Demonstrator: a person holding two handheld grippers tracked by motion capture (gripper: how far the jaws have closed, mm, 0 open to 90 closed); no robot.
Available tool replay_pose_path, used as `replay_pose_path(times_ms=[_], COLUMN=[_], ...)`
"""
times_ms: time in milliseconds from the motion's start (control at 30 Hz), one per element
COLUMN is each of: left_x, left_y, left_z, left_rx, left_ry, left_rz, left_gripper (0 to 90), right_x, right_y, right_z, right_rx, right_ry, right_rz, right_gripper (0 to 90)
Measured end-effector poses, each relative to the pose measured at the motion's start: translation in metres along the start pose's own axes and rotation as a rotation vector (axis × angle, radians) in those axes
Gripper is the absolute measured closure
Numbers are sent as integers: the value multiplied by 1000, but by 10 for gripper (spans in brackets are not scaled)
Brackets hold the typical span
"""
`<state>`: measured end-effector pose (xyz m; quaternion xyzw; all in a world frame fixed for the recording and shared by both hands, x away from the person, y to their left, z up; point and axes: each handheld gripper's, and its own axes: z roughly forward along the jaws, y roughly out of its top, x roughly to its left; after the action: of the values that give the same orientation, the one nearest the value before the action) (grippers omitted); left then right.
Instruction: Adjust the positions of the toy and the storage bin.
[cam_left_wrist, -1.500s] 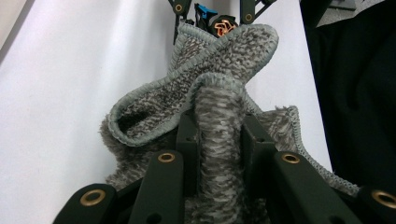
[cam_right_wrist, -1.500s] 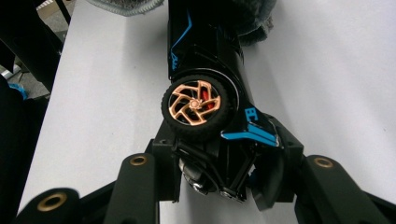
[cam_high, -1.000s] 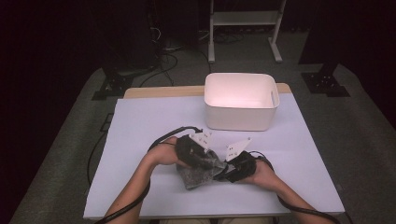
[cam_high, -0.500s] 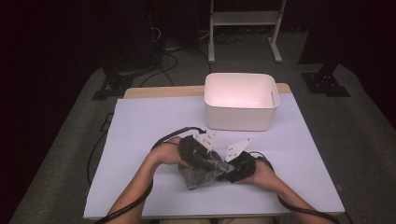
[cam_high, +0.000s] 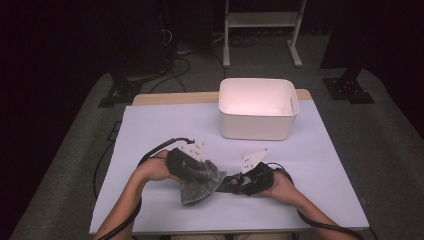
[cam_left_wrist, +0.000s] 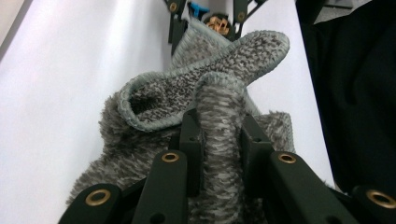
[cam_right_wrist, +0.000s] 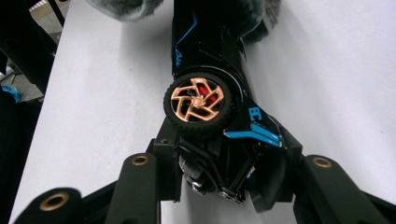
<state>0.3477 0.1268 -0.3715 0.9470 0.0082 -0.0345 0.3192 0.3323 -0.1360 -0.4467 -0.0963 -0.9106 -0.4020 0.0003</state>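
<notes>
Left gripper (cam_high: 200, 169): clamped on a fold of the grey cloth (cam_high: 199, 185). In the left gripper view the two black jaws pinch a rolled ridge of the cloth (cam_left_wrist: 219, 130) from both sides, pads pressed into the pile.
Right gripper (cam_high: 239, 183): closed on the toy car (cam_high: 231, 183). In the right gripper view the jaws press on the car (cam_right_wrist: 210, 107) at its near end, one on each side.
Cloth: a fluffy grey rag with a stitched hem, bunched and partly folded over itself. It lies on the near middle of the table sheet (cam_high: 150, 130), under and in front of the left gripper, and its far edge touches the car.
Toy car: black body with blue stripes and a copper-coloured wheel (cam_right_wrist: 200, 103) with a red hub facing the camera. The car is turned on its side, between the two grippers, its far end against the cloth.
Bin (cam_high: 258, 108): white plastic, open top, at the far side of the table, well apart from both grippers.
Table: covered by a pale sheet; a wooden edge shows at the far side.
Hands: the left hand (cam_high: 159, 169) and the right hand (cam_high: 280, 186) each hold a gripper body, forearms entering from the near edge.
</notes>
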Motion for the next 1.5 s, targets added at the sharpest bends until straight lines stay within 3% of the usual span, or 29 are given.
replay_pose_path(times_ms=[533,667,900,1033,1233,1500], left_x=[-6,-7,-9,-9,-8,-7], left_y=[-39,-46,-59,-58,-65,-90], left_z=[-32,-39,-45,-43,-45,-63], left_rx=[9,-2,-13,14,25,33], left_ry=[68,79,94,85,94,138], left_rz=[-82,-96,-125,-113,-135,-207], left_gripper=[754,754,754,754,754,754], right_x=[-2,-1,1,2,4,0], right_y=[1,4,14,19,24,25], right_z=[0,4,12,15,17,13], right_rx=[8,25,34,40,48,69], right_ry=[9,3,6,6,-4,5], right_rz=[21,19,-6,-17,-42,-61], right_gripper=[550,479,469,485,540,559])
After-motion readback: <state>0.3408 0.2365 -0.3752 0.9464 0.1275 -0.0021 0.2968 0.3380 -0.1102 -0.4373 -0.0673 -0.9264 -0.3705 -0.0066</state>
